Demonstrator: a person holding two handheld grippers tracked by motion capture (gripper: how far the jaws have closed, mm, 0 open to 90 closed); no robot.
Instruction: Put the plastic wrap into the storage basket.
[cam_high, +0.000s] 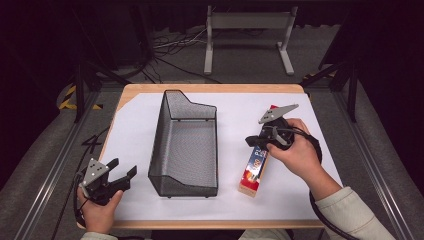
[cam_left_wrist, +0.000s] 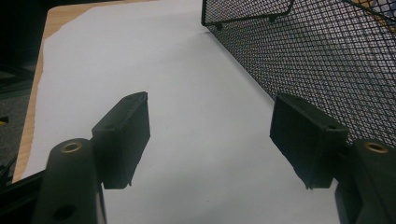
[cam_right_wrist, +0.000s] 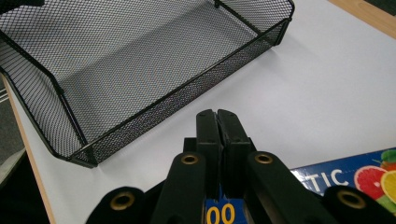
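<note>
A long blue box printed with fruit (cam_high: 255, 167) lies on the white sheet to the right of a black wire-mesh basket (cam_high: 187, 150). My right gripper (cam_high: 250, 141) hovers over the box's middle, pointing left toward the basket. In the right gripper view its jaws (cam_right_wrist: 217, 116) are pressed together with nothing visible between them, the box (cam_right_wrist: 345, 177) lies beneath them and the basket (cam_right_wrist: 140, 60) stands empty ahead. My left gripper (cam_high: 124, 167) rests open at the front left. In its own view the gripper (cam_left_wrist: 210, 135) has bare paper between its jaws, and the basket wall (cam_left_wrist: 327, 56) is to the right.
White paper (cam_high: 135, 130) covers a wooden table whose edge (cam_high: 210, 88) shows at the back. A metal stand (cam_high: 247, 35) and cables lie on the floor beyond. Dark frame rails run along both sides.
</note>
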